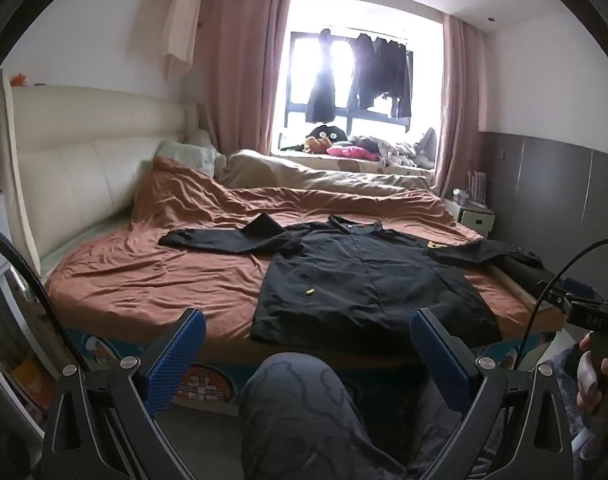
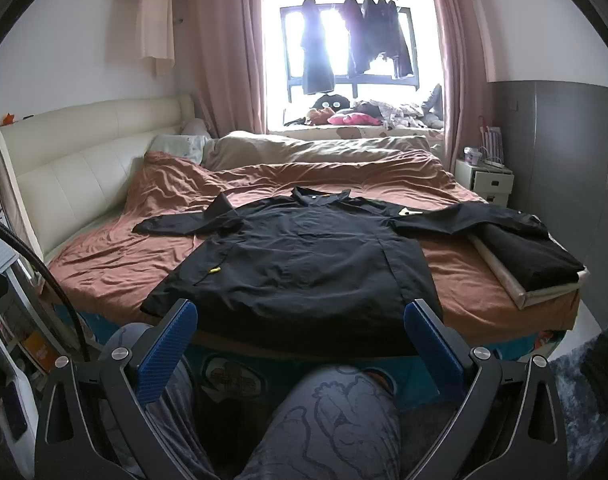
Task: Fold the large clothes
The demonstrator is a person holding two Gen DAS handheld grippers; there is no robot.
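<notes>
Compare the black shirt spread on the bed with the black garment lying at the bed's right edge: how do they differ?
The black shirt lies spread open with both sleeves out to the sides; the folded black garment is a compact block. The shirt rests directly on the rust-coloured sheet; the folded garment sits on a pale flat board. The shirt shows small yellow marks; the folded one looks plain. Both are black fabric, and neither is touched by a gripper.

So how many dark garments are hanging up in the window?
About 4: one hangs alone at the left, three (first, second, third) bunch together at the right; overlap and backlight may hide more.
</notes>
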